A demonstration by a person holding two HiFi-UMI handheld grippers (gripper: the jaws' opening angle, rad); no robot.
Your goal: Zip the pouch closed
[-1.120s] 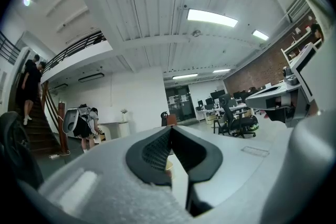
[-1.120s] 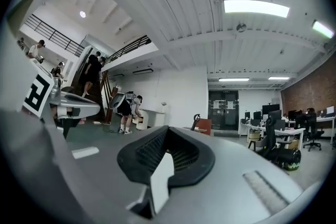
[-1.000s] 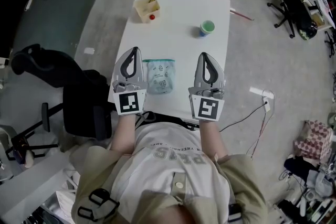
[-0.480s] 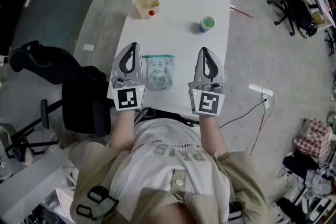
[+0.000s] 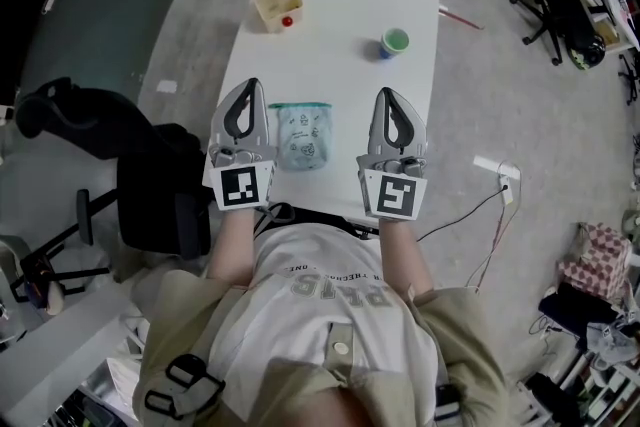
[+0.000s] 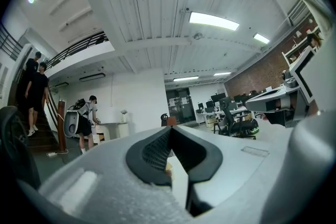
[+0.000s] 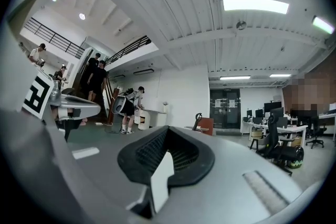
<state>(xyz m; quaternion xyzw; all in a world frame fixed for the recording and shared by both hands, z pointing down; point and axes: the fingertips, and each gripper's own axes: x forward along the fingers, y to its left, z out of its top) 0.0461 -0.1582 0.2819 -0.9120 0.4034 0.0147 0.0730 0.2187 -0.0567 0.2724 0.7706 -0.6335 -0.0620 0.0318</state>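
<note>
A small pale blue-green pouch [image 5: 301,136] with a teal zip strip along its far edge lies flat on the white table [image 5: 340,35], near the front edge. My left gripper [image 5: 255,85] rests just left of the pouch, shut, holding nothing. My right gripper [image 5: 386,95] sits to the pouch's right with a gap between, also shut and empty. Both point level, away from me. In the left gripper view the left gripper [image 6: 170,128] has its jaws closed together; the right gripper view shows the right gripper [image 7: 169,128] closed likewise. The pouch is in neither gripper view.
A tan open box [image 5: 279,5] with a red ball [image 5: 288,21] stands at the table's far left. A blue cup with green inside [image 5: 394,44] stands far right. A black office chair [image 5: 120,165] is left of the table. Cables lie on the floor at right.
Only a slight shift of the whole head view as the camera moved; both grippers and the pouch keep their places.
</note>
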